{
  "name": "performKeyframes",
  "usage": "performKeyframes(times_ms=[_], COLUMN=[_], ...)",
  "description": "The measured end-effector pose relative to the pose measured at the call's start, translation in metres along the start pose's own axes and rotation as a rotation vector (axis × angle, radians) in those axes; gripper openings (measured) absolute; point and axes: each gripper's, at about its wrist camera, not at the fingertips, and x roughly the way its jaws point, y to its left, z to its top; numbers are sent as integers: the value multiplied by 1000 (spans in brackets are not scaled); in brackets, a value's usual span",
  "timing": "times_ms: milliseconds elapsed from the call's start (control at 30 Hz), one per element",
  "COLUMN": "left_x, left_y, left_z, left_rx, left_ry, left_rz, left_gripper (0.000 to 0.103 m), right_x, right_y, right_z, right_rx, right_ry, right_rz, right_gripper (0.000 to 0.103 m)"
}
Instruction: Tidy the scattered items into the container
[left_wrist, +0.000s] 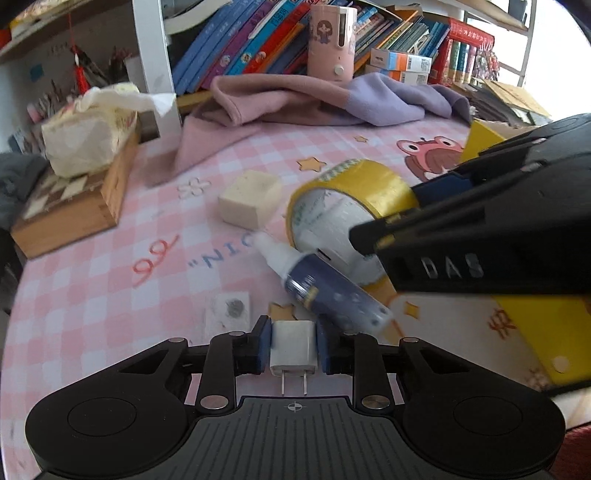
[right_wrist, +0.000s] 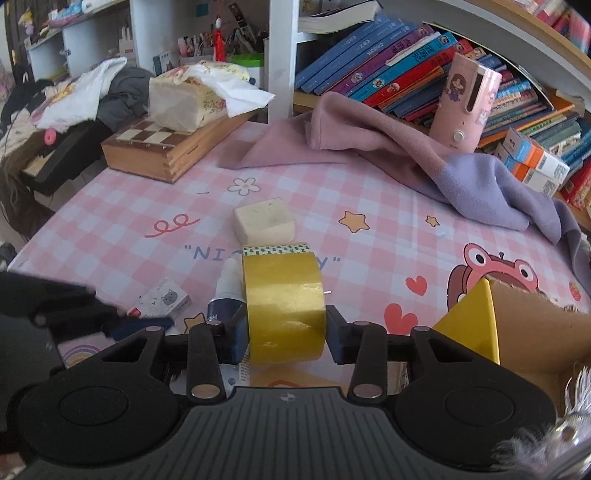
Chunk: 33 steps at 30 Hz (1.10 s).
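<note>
My left gripper is shut on a white USB charger plug, prongs pointing back at the camera. My right gripper is shut on a roll of yellow tape; the roll also shows in the left wrist view. A blue and white glue bottle lies on the table beside the tape, partly hidden in the right wrist view. A cream foam block lies further back, also in the right wrist view. A small card with a cat lies left. The yellow cardboard box stands at right.
A wooden chess box with a tissue pack on it sits at back left. A pink and purple cloth and a pink cylinder device lie before shelves of books. The table has a pink checked cover.
</note>
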Motion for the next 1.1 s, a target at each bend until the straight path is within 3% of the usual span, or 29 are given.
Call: performKeyframes(times_ms=[267,433,833,967,1100], left_x=[0,1,-50,-63,-73], left_y=[-2,-1,16,20,23], left_z=[-14,-17,-29,-39,-47], left_rx=[-17,-16,-160,-202,-227], left_ry=[51,34,-43,-45,-48], left_rz=[2,12,7,16,31], left_gripper=[26,25,25,25,25], right_x=[-15,-19,-35,-41,-40], right_y=[-4,-6,-29,-26,-40], right_z=[-9,-13,-24,-25,-31], right_rx=[48,72,344,358,546], right_ry=[-13,-8,17,-10,25], right_rz=[31,38,171,182,300], right_gripper=[39,39,38,38,38])
